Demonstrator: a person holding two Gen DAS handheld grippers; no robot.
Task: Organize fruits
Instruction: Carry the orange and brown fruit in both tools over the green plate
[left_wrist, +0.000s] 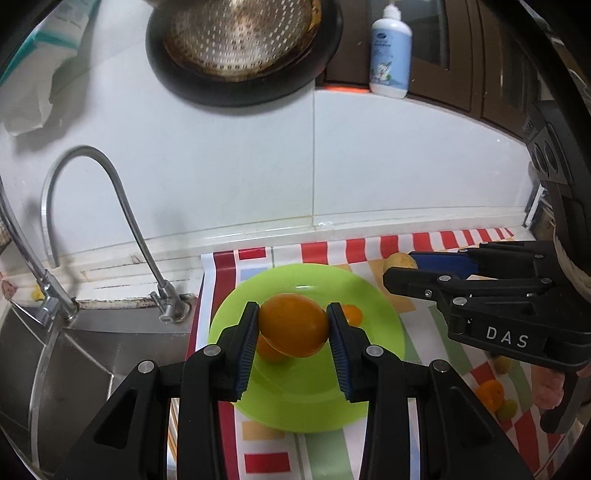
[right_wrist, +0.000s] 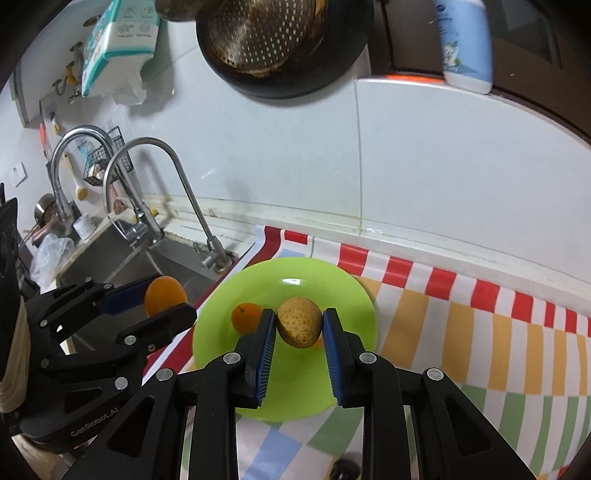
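My left gripper (left_wrist: 293, 325) is shut on an orange (left_wrist: 293, 325) and holds it above the green plate (left_wrist: 376, 332). It also shows in the right wrist view (right_wrist: 168, 299), left of the plate, with the orange (right_wrist: 164, 293). My right gripper (right_wrist: 299, 326) is shut on a brown speckled pear-like fruit (right_wrist: 298, 321) over the green plate (right_wrist: 354, 306). It shows in the left wrist view (left_wrist: 400, 267) with that fruit (left_wrist: 400, 261). Small oranges lie on the plate: two in the left wrist view (left_wrist: 351, 314) (left_wrist: 267, 350), one in the right wrist view (right_wrist: 245, 316).
A striped cloth (right_wrist: 480, 325) covers the counter. A steel sink (left_wrist: 92, 350) with curved taps (left_wrist: 122, 206) lies to the left. More small fruits (left_wrist: 493, 393) lie on the cloth at right. A pan with a strainer (left_wrist: 240, 40) hangs on the wall; a lotion bottle (left_wrist: 389, 55) stands on a ledge.
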